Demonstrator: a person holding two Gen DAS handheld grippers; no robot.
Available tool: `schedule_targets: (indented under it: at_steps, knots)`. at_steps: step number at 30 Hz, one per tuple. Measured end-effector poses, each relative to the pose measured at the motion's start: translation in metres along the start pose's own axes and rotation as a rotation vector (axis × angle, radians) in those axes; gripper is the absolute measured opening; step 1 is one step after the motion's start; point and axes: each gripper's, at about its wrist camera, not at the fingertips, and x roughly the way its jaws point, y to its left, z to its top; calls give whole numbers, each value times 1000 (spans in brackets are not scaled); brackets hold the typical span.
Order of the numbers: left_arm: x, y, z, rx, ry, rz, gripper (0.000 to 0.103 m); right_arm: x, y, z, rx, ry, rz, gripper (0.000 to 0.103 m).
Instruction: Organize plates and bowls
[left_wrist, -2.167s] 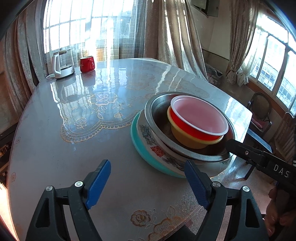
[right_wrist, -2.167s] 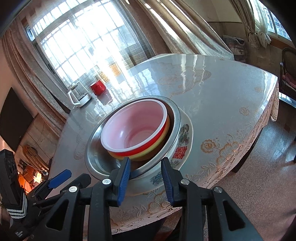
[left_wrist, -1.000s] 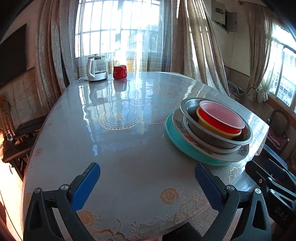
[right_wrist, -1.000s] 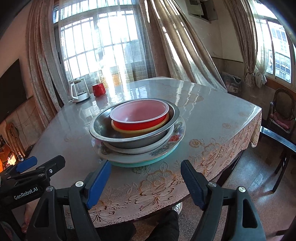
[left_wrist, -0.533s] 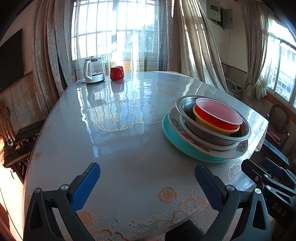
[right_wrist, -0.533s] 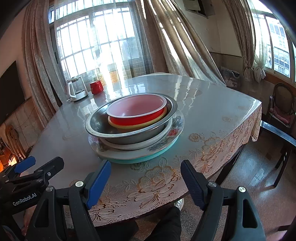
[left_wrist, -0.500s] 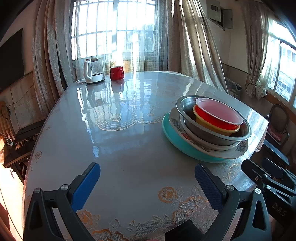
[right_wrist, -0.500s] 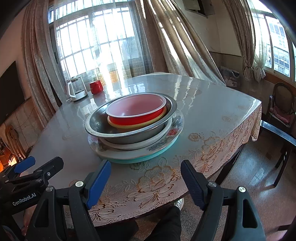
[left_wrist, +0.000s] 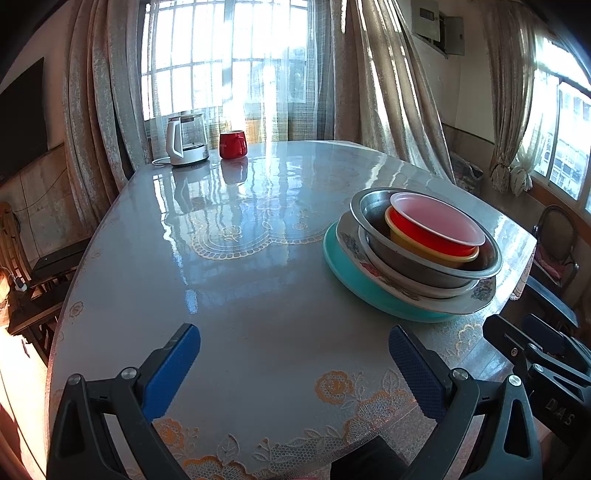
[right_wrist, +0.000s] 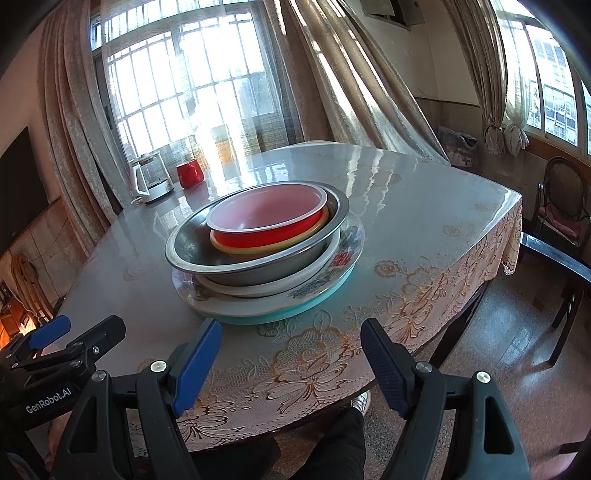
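One stack of dishes stands near the table's right edge: a teal plate (left_wrist: 354, 280) (right_wrist: 317, 299) at the bottom, a flowered plate (right_wrist: 332, 266) and a white dish on it, then a steel bowl (left_wrist: 373, 218) (right_wrist: 258, 266) holding a yellow bowl (left_wrist: 424, 251) and a red bowl (left_wrist: 436, 225) (right_wrist: 266, 218) with a white rim. My left gripper (left_wrist: 293, 362) hangs open above the table's near edge, left of the stack, nothing between its blue pads. My right gripper (right_wrist: 291, 358) stands open in front of the stack, clear of it, also empty.
A glass kettle (left_wrist: 184, 142) (right_wrist: 151, 181) and a red mug (left_wrist: 232, 144) (right_wrist: 190, 174) stand at the table's far side by the curtained window. A lace cloth (right_wrist: 314, 362) hangs over the table's near edge. Chairs (right_wrist: 561, 210) stand to the right. A person's dark trouser legs (right_wrist: 328, 446) show below.
Since the earliest frames both grippers have pulled back from the stack and opened wide; the right one had been narrow at the stack's near rim. In the last second nothing has visibly moved.
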Motion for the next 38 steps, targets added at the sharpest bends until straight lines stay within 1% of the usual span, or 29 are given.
schedule_targets:
  at_steps: [21,38]
  knots:
    - [-1,-1,3,7,-11,-5,103,0,-1,0,4,4,7,79]
    - [0,-5,2,22,-11,-44,103,2,-4,1,16,2,5,79]
